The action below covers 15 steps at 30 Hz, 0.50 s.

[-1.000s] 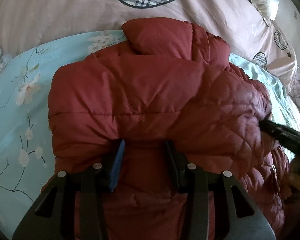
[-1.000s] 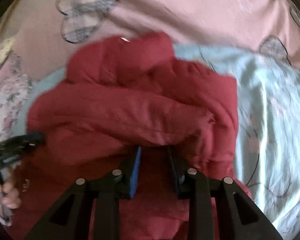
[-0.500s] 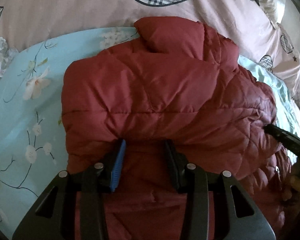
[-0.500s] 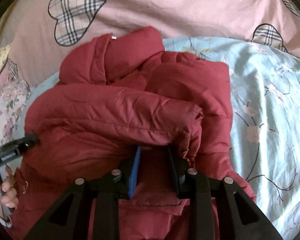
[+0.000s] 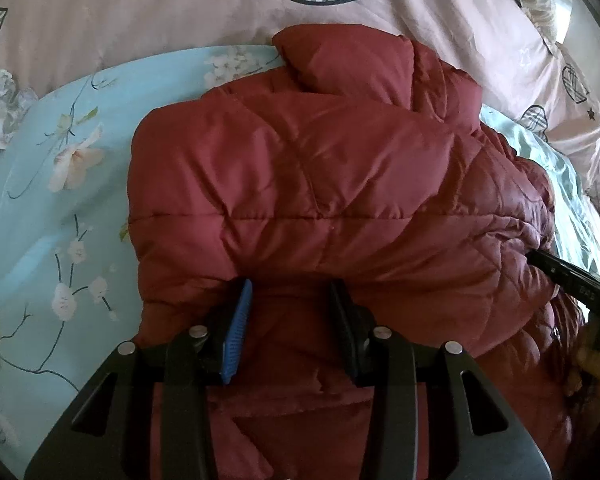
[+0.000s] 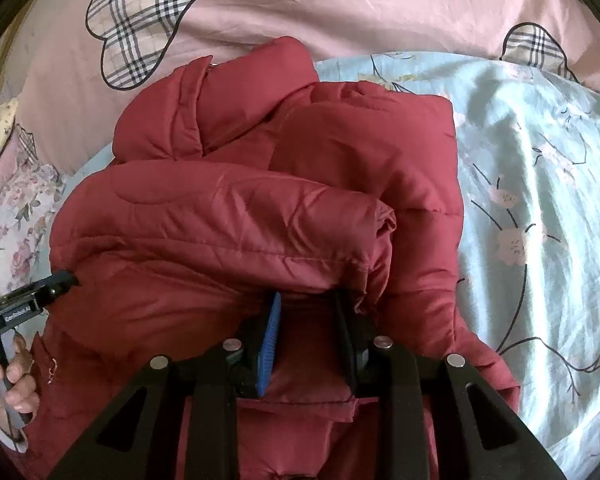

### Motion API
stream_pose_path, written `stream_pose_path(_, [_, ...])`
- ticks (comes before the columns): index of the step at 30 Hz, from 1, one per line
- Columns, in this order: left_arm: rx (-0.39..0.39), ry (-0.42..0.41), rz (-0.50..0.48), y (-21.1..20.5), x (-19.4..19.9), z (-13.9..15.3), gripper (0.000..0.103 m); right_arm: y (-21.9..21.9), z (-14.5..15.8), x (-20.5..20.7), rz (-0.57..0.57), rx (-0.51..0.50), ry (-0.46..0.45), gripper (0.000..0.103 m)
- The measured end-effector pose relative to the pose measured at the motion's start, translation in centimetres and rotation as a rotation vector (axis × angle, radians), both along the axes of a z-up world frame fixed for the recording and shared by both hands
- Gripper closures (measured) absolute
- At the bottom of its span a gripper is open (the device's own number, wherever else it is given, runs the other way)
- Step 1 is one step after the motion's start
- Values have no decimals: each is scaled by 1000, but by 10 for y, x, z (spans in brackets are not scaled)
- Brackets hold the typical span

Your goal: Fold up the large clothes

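Pink duvet (image 6: 340,8) with plaid hearts covers the far bed; pale blue floral sheet (image 5: 60,208) lies nearer. Red quilted jacket (image 5: 320,184) sits bunched on the sheet, its top layer folded over toward the cameras. Left gripper (image 5: 292,300): jaws partly apart, jacket fabric bunched between them. Right gripper (image 6: 306,308): narrower gap, a fold of jacket between its fingers.

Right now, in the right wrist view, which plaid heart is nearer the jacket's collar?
The big heart at upper left, just above the jacket collar. The other heart lies far right, past the blue sheet.
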<state>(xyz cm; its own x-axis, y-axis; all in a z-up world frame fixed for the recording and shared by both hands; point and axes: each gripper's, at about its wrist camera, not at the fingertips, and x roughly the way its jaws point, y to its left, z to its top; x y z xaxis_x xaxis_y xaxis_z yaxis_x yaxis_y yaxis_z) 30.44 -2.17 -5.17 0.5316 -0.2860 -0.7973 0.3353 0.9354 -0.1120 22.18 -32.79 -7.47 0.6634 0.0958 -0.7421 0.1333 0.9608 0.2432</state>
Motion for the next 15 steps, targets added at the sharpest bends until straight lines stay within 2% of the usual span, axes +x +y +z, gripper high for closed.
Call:
stream_pose_path(4, [-3, 2, 2, 0, 1, 1, 64, -1, 2, -1, -6, 17, -7, 74])
stream_pose_path(8, [-30, 6, 0, 6, -4, 11, 64, -7, 17, -14, -21, 71, -16, 72])
stream_pose_path(10, [-49, 1, 1, 12, -9, 18, 64, -8, 28, -24, -23, 74, -27, 57])
stream_pose_path(11, [-56, -3, 6, 15, -13, 22, 64, -8, 33, -30, -23, 70, -36, 53])
stream_pose_path(15, [-83, 1, 18, 29, -28, 30, 64, -10, 48, -55, -16, 82, -54, 50])
